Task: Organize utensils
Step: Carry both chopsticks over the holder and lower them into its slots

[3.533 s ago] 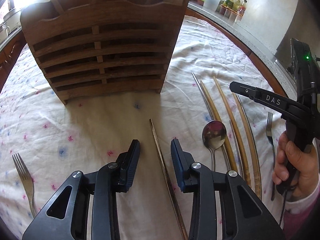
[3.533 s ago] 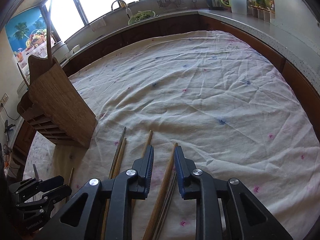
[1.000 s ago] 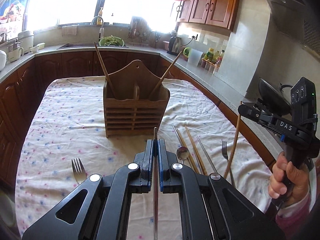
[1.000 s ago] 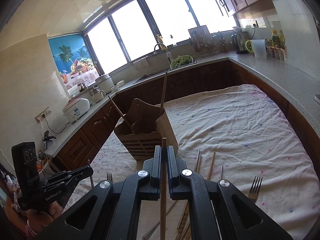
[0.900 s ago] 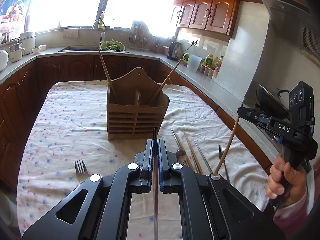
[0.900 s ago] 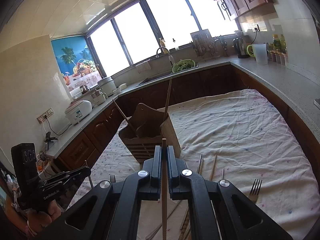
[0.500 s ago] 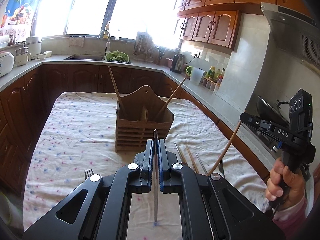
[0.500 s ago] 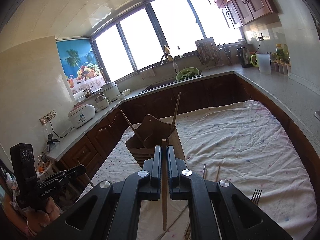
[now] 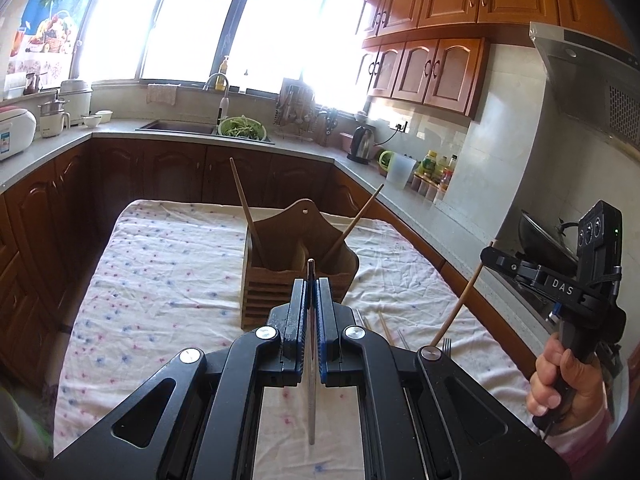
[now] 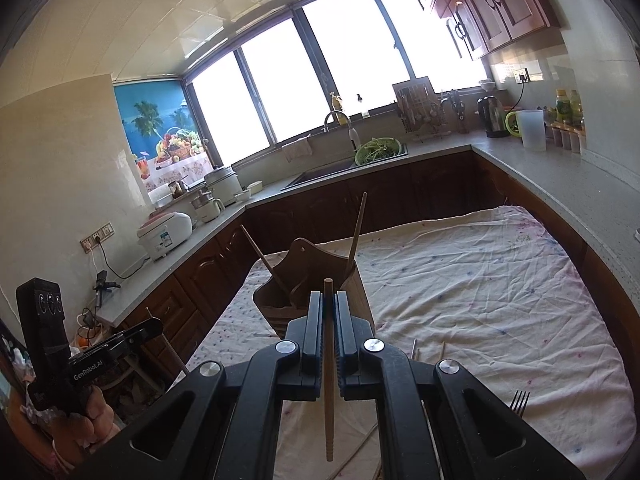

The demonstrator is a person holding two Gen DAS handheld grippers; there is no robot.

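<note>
Your left gripper [image 9: 311, 292] is clamped on a thin metal chopstick [image 9: 311, 380], held upright above the cloth-covered table [image 9: 160, 280]. Your right gripper [image 10: 328, 312] is pinched on a wooden chopstick [image 10: 329, 400] — also lifted clear of the cloth. The wooden utensil holder [image 9: 298, 280] stands mid-table just beyond both tips, two wooden chopsticks [image 9: 246, 208] already leaning in it. A fork [image 10: 519, 402] lies on the cloth at right.
</note>
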